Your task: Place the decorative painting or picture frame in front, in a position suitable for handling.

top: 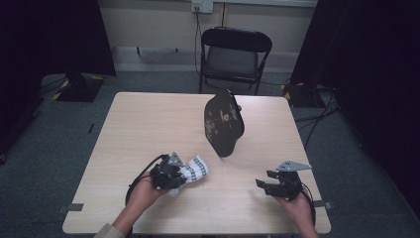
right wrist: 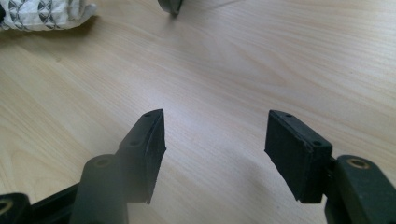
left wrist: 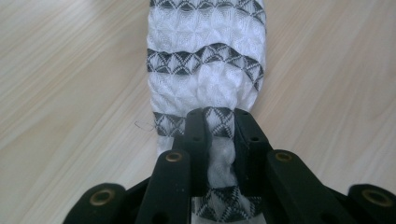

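White patterned cloth (left wrist: 205, 70) pinched in my left gripper (left wrist: 219, 128), jaws clamped on its bunched end, near table (top: 148, 129) front. Right gripper (right wrist: 215, 154) empty, jaws apart. Black plate (top: 224, 124) stands tilted mid-table. Likely wiping step; next, carry cloth to plate.

A recording studio: black curtains (top: 44, 34), folding chair (top: 235, 54), taped table (top: 148, 124).

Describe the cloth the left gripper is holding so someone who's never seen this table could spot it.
On the light wooden table, look near the front edge, left of the black floral fan. The cloth is a bunched white knit with dark zigzag bands, pinched in the left gripper.
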The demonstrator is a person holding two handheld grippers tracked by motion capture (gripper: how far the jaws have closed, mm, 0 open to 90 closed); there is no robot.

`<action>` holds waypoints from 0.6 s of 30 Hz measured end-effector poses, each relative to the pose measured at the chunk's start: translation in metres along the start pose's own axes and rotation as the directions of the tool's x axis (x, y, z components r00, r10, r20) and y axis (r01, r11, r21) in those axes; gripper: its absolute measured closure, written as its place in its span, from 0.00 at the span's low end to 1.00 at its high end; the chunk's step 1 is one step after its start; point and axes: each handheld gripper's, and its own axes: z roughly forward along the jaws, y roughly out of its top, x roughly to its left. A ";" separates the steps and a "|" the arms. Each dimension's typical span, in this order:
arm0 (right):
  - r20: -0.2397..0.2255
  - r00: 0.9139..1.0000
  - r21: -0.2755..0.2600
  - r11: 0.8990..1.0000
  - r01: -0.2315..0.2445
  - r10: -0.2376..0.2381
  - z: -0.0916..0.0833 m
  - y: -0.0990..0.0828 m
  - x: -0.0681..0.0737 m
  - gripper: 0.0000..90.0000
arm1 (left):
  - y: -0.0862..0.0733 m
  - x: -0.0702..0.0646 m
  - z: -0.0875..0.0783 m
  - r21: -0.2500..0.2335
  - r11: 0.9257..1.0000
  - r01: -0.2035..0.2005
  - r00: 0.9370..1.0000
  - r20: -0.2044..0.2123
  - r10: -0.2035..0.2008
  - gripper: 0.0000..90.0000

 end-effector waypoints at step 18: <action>-0.012 0.999 -0.017 0.999 0.031 -0.031 0.007 0.033 0.016 0.40 | -0.031 0.016 -0.001 -0.033 0.996 0.079 0.997 -0.024 -0.080 0.63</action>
